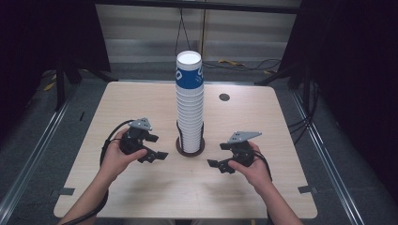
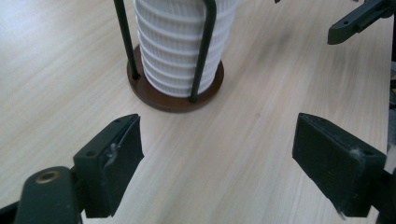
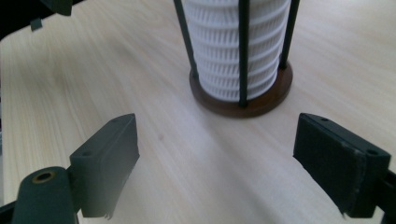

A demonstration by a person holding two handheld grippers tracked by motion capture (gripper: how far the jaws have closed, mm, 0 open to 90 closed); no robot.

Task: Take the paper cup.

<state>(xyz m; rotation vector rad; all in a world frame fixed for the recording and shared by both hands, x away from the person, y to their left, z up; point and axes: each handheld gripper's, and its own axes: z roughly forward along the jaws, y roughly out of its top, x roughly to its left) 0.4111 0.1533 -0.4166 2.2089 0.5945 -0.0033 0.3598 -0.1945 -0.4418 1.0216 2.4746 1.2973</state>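
A tall stack of white ribbed paper cups [image 1: 190,105], the top one with a blue band, stands upright in a dark round holder [image 1: 190,149] with thin black uprights at the table's middle. My left gripper [image 1: 157,146] rests low to the left of the holder, jaws wide apart and nothing between them. My right gripper [image 1: 217,155] sits to the right of the holder, also open and empty. The left gripper view has the cup stack [image 2: 180,42] and holder base [image 2: 173,98] ahead of my open left gripper [image 2: 217,154]. The right gripper view shows the same stack [image 3: 238,42] beyond my open right gripper [image 3: 215,154].
The light wooden table [image 1: 141,187] has a small dark round hole [image 1: 224,97] at its back right. Black stands and cables lie on the floor behind the table. Metal rails run along the floor on both sides.
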